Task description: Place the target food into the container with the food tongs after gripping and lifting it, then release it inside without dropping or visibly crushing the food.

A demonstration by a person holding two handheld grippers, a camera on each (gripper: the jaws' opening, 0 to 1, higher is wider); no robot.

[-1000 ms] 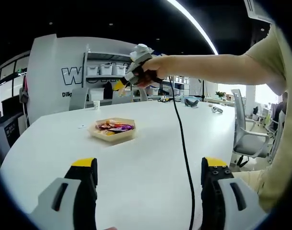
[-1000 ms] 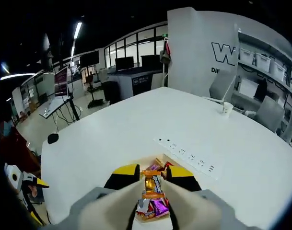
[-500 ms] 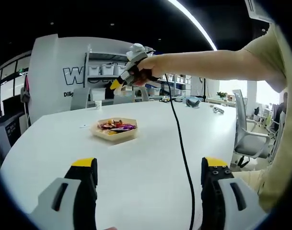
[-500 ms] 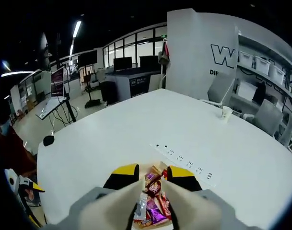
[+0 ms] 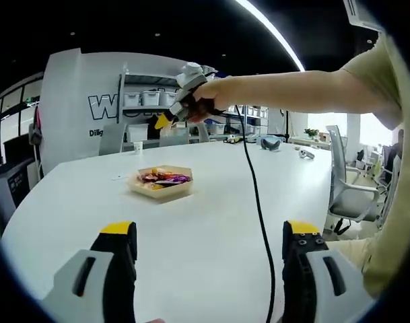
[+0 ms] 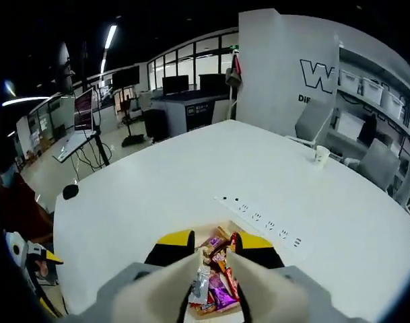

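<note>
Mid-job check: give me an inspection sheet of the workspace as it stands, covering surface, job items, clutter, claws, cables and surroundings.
Surface: white table, mostly bare.
Job's things: shallow tray on the table, holding wrapped snacks; no tongs seen.
Clutter: paper cup near the far edge; flush socket strip beyond the tray.
Claws: left claw open, low over the table, holding nothing. Right claw, in a hand, above the tray; in the right gripper view its jaws frame the snacks, and whether it is open or shut cannot be told.
Cables: black cable hangs from the right claw and crosses the table.
Surroundings: office chairs, shelving with bins, desks with monitors.
</note>
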